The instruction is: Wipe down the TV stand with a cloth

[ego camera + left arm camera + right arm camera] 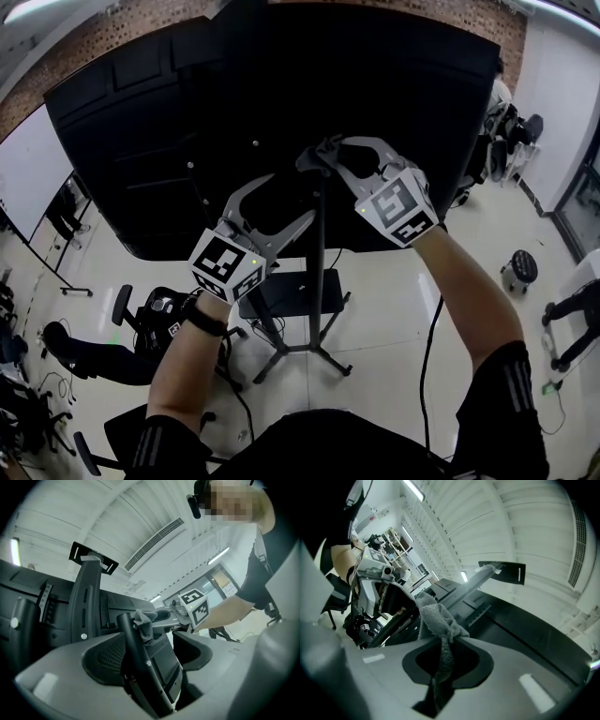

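Note:
In the head view I look down on the back of a black TV (187, 141) on a black stand pole (319, 281) with splayed feet (314, 354). My right gripper (323, 161) is shut on a grey cloth (325, 148) and holds it against the top of the pole, at the TV's back. In the right gripper view the cloth (438, 620) bunches out from between the jaws of the right gripper (445, 641). My left gripper (298, 199) is open lower down, its jaws wide apart on either side of the pole (136, 653). The left gripper view also shows the cloth (144, 620) above.
A small black shelf (300, 291) is fixed to the pole below my grippers. Black office chairs (141, 323) stand on the white floor at the left, a round stool (520, 267) at the right. A black cable (429, 356) hangs by my right arm.

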`<state>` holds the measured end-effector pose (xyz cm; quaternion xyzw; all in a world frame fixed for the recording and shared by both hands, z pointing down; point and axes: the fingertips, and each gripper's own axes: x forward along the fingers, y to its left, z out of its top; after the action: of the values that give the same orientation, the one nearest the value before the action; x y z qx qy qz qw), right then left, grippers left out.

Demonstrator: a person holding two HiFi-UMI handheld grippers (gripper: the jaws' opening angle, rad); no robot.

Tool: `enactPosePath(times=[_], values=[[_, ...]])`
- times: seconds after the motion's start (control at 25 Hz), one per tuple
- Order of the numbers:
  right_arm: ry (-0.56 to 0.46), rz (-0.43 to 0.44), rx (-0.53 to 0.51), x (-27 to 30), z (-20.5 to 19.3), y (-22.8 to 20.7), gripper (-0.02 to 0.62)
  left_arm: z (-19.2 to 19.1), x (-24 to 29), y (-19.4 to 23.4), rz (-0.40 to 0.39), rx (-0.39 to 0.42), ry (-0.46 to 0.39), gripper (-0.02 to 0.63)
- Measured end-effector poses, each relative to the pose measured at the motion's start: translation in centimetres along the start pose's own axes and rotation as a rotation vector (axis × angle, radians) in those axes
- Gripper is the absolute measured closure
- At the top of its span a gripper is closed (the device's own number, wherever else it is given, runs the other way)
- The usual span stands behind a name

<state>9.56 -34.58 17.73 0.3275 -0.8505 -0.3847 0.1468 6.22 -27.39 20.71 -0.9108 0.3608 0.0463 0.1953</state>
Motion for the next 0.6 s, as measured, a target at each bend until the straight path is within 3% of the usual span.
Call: enactPosePath(times=[0.6], values=[[0.013,0.127,0.082,0.1,-7.4,8.2,0.549,-9.3,-0.1,-2.5,0.025,-0.115,0.115,0.262]])
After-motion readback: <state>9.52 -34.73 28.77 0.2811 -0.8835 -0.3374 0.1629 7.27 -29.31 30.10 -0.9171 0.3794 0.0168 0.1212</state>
